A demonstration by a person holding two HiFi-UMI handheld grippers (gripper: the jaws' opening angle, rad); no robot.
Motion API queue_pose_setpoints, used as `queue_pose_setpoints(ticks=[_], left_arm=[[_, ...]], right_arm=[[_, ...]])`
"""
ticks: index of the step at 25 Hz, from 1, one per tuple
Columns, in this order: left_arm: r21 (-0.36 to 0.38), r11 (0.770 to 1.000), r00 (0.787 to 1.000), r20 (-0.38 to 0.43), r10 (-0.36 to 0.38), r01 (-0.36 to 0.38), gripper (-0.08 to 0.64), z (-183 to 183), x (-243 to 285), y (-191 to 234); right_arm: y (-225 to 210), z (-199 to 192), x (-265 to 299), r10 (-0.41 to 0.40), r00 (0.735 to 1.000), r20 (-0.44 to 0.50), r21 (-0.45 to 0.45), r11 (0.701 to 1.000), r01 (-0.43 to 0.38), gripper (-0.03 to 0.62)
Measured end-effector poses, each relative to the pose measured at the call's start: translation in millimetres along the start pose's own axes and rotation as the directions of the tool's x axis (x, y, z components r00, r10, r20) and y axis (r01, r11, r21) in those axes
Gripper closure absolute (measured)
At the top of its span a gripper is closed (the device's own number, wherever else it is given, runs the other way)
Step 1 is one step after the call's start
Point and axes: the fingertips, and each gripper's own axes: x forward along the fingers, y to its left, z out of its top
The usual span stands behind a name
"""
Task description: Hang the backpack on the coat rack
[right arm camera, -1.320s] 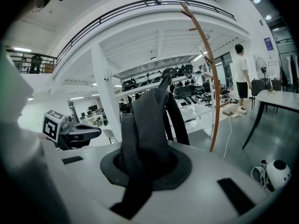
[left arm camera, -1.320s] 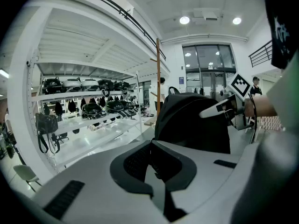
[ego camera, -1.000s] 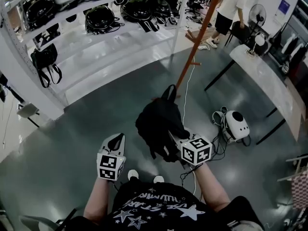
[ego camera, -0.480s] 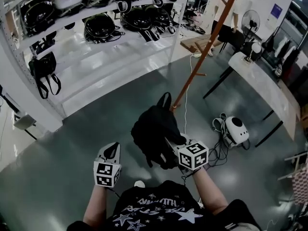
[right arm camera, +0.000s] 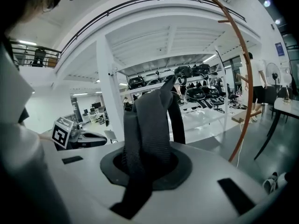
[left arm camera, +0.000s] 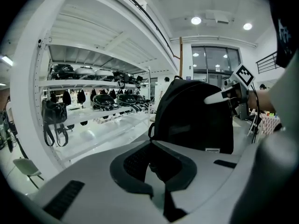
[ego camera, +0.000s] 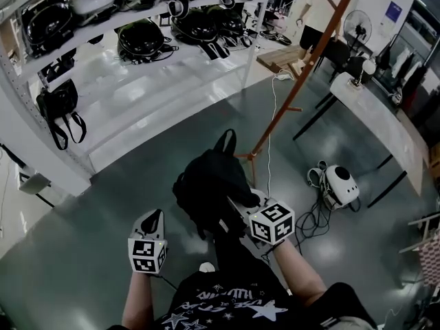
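Note:
A black backpack (ego camera: 206,184) hangs in the air in front of me, with my right gripper (ego camera: 236,202) shut on its grey webbing strap (right arm camera: 148,125). In the right gripper view the strap fills the jaws and drapes over them. My left gripper (ego camera: 152,218) is to the left of the pack, apart from it, its jaws closed with nothing between them. The left gripper view (left arm camera: 156,169) shows the backpack (left arm camera: 196,120) just ahead on the right. The coat rack (ego camera: 302,74), a slanting orange pole with pegs, stands just beyond the pack; its pole (right arm camera: 243,78) curves up at the right.
White shelving (ego camera: 158,67) with black and white helmets runs along the back left, and a black bag (ego camera: 58,102) hangs at its end. A white table (ego camera: 381,115) stands at the right. A white device with cables (ego camera: 340,183) lies on the floor. A person (ego camera: 320,9) is behind the rack.
Both grippers and the backpack have advanced across the floor toward the coat rack, whose foot is now close to the pack. The right gripper's hold on the strap is unchanged.

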Motion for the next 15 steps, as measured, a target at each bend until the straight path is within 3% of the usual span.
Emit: queue_pose_setpoints(ticks=[7,15], left_arm=[[-0.017,0.999,0.999,-0.011,0.033,-0.033,0.540,10,29,19],[-0.011,0.998,0.998,-0.002,0.059,-0.059,0.540,54,112,44]], right_arm=[[-36,4,46,0.011,0.999,-0.048,0.003,1.000,-0.011,0.536],[-116,25,108,0.027,0.996,-0.080,-0.016,0.999,-0.029,0.537]])
